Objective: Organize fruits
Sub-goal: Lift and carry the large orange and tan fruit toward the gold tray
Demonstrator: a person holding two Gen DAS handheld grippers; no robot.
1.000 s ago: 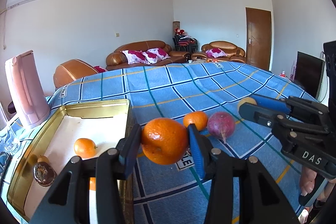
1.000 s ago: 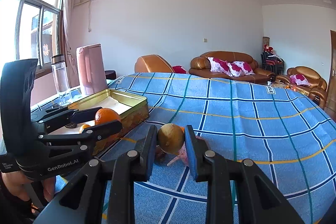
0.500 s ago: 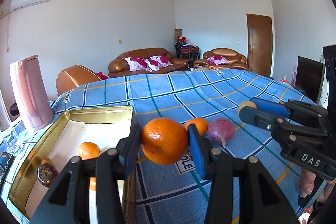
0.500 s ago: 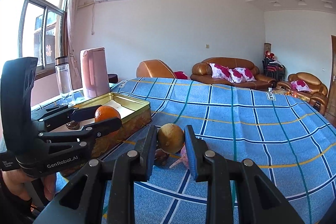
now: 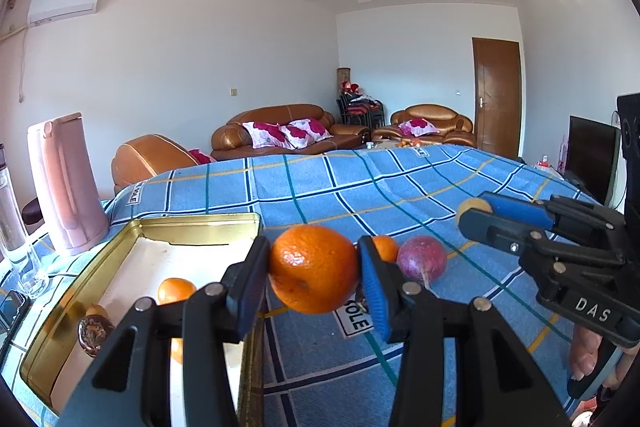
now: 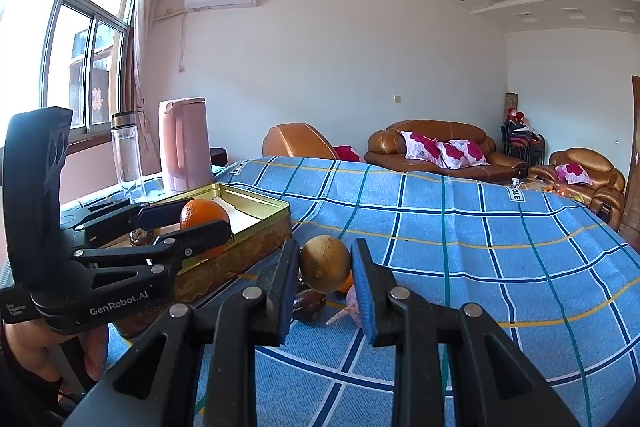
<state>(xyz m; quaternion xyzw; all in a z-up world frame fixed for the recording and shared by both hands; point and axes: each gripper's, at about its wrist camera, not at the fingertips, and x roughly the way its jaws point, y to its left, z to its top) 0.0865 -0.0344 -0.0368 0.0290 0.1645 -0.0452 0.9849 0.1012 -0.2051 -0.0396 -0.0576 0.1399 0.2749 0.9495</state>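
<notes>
Little has shifted: left gripper [image 5: 314,281] still clamps the orange [image 5: 314,269] beside the gold tin [image 5: 132,231], right gripper [image 6: 325,269] the small brown fruit [image 6: 325,263]; both fruits firm, round, roll-prone, best pinched across the widest girth.

left gripper [image 5: 314,273] — jaws clamp big orange [image 5: 313,269] | gold tin [image 5: 132,239] — small orange [image 5: 175,289] inside

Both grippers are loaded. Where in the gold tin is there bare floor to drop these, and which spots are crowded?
Free: the tin's far half, white floor between the back wall and the small orange. Crowded: its near-left corner, where the dark brown fruit and a neighbour sit. On the cloth, the purple fruit and another orange cluster right of the tin.
</notes>
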